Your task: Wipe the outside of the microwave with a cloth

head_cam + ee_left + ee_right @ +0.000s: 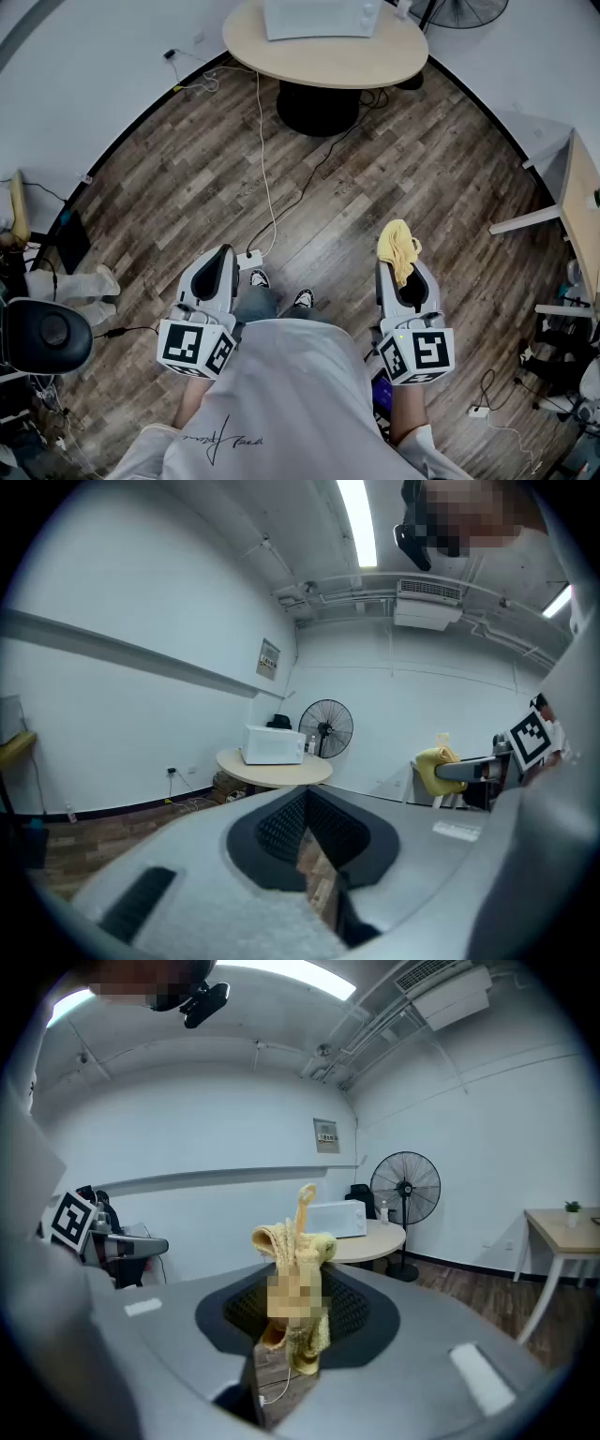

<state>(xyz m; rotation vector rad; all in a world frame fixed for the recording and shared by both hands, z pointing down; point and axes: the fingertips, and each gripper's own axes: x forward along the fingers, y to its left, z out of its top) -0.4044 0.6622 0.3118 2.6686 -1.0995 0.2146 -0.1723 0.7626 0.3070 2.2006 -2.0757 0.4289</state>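
The white microwave stands on a round beige table at the top of the head view, well ahead of both grippers. It also shows small and distant in the left gripper view and the right gripper view. My right gripper is shut on a yellow cloth, which bunches up between the jaws. My left gripper is shut with nothing in it, held level beside the right one over the wooden floor.
A black standing fan is behind the table. A white cable and a power strip lie on the floor ahead. A wooden desk stands at the right, a black chair and clutter at the left.
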